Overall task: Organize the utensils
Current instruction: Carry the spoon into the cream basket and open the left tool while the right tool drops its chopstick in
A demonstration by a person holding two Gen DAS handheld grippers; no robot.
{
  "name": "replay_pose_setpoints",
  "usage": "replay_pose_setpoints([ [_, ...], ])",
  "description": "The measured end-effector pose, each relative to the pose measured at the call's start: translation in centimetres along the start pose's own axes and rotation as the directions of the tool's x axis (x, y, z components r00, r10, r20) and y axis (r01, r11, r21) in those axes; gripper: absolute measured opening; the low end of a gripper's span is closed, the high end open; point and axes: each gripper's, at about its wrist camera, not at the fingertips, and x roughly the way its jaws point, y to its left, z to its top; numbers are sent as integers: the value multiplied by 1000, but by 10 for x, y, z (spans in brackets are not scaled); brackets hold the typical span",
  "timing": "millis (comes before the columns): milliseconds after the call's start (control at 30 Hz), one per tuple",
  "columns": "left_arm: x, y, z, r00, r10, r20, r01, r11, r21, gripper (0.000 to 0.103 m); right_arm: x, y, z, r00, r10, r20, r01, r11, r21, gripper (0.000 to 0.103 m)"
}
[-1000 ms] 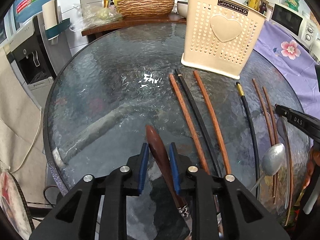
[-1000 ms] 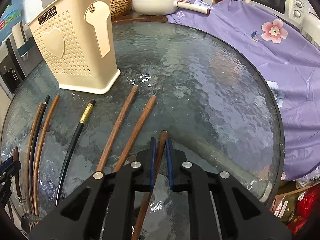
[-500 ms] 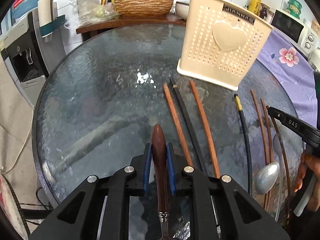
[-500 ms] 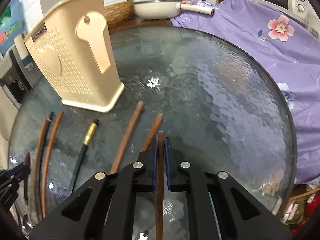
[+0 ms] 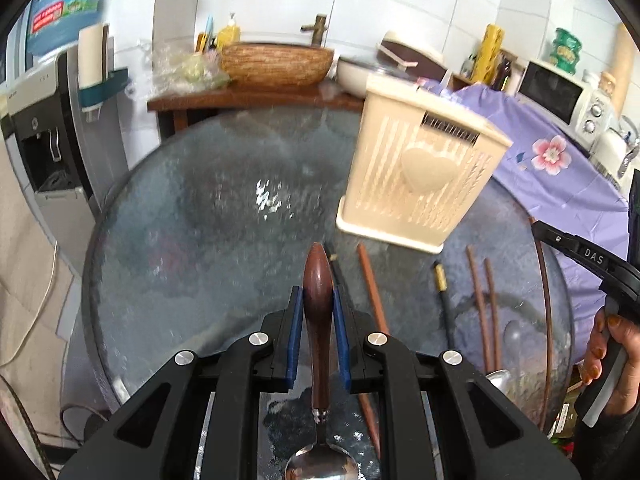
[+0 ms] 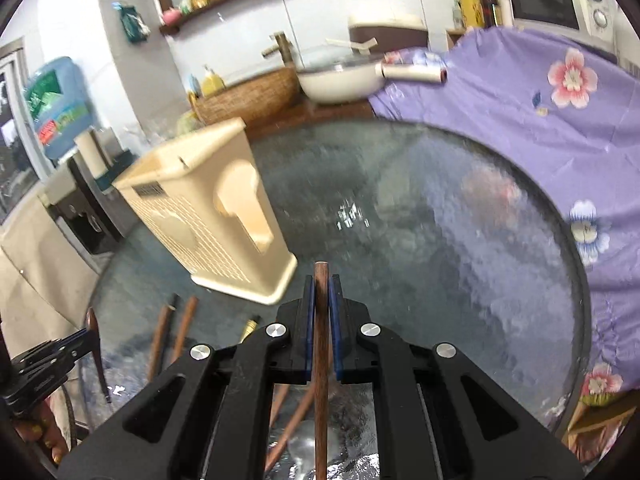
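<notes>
Spoon (image 5: 318,320) first, in the left wrist view: our left gripper (image 5: 318,336) has its jaws clamped on the dark wooden handle. They have just been closing, and the handle sits between the blue pads. The handle's long axis runs with the jaws, tip at twelve o'clock, metal bowl at six o'clock near the bottom edge. The holder (image 5: 420,176) stands on the glass table (image 5: 180,240) at about one o'clock from the jaws, well apart, its open top tilted away from us. Loose chopsticks (image 5: 480,312) lie on the table at three o'clock. At the right edge a hand (image 5: 612,360) carries the other gripper.

In the right wrist view, our right gripper (image 6: 321,328) has its jaws together on a brown chopstick (image 6: 321,360), again lengthwise along the jaws, end at twelve o'clock. The holder (image 6: 212,216) sits at ten to eleven o'clock, near but apart. More chopsticks (image 6: 176,332) lie at nine o'clock.

We judge both pieces are off the table and need tipping upright over the holder's mouth; which hand is nearer we cannot tell.
</notes>
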Motion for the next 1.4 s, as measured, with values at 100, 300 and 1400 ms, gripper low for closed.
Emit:
replay_pose_setpoints([
  [100,-10,-3,6,1000,-8,30,8,1000,12,15,-19,3,7,999,30,36,-29,999,-19,8],
  [300,-27,-1,11,996,-55,69,55,998,0,15,-60,6,12,990,100,96,-96,994,-43,8],
  [1400,-76,-23,62,968,-147,202,136,989,66,15,-149,42,71,942,205,264,-168,973,-157,7],
])
